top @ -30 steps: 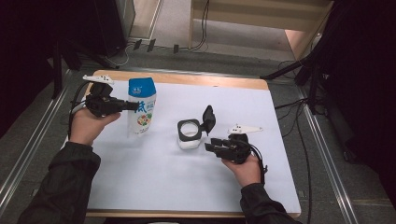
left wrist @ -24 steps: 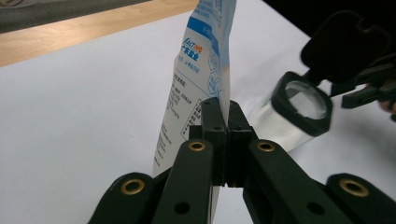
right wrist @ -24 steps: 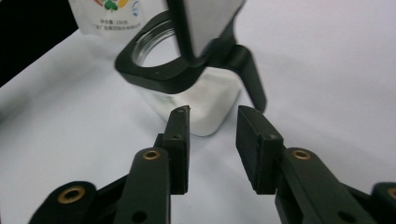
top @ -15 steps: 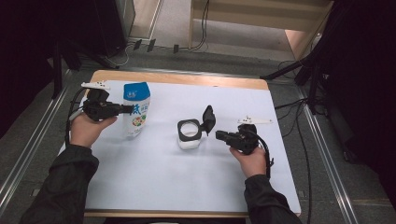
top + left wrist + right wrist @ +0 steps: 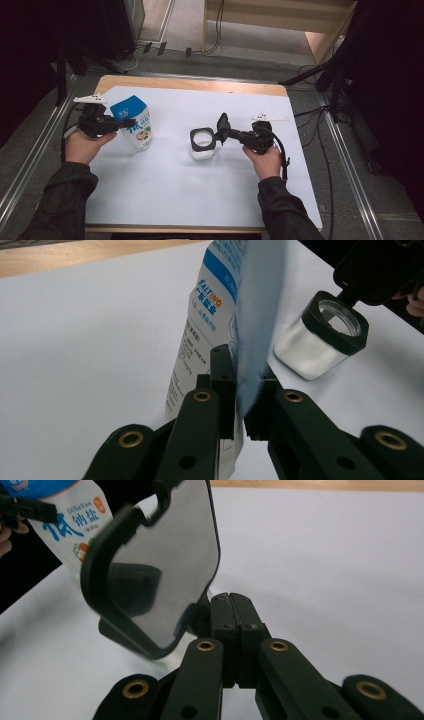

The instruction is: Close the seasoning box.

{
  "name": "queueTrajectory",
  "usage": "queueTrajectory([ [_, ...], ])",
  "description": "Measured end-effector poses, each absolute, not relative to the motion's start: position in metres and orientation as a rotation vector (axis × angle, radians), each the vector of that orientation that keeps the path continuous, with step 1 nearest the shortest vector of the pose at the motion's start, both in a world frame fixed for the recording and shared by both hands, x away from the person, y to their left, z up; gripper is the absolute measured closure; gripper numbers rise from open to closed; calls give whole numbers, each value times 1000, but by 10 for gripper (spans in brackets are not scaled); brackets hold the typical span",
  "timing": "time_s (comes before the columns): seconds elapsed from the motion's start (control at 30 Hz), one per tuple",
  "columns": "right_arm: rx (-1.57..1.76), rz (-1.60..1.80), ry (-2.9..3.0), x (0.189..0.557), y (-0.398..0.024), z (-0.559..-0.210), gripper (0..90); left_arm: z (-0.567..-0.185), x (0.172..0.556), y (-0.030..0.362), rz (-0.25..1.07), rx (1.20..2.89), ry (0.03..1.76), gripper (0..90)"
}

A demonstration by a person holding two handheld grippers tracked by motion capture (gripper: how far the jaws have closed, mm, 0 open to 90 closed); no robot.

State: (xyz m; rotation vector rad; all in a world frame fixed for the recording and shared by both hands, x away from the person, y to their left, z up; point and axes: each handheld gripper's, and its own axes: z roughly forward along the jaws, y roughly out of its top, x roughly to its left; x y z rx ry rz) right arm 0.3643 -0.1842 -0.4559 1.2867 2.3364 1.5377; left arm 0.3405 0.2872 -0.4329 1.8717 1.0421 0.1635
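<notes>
Pinching the side seam of the upright blue-and-white salt pouch, the left gripper has its jaws nearly together on the thin edge; the pouch stands just ahead of it. The right gripper, jaws having just closed tight together, sits against the raised black hinged lid; the square clear jar of white powder stands just beyond on the white table sheet.
</notes>
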Motion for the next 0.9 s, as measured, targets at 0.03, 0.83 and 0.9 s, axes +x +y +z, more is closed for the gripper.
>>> queueTrajectory([
  [0.03,1287,1545,2335,366,-182,-455,900,-433,339,286,166,1873,1041,851],
  [0.83,1248,1604,2332,377,-165,-443,900,-445,320,288,210,1890,1061,439],
  [0.9,1241,1610,2330,378,-164,-444,900,-448,318,288,207,1895,1064,417],
])
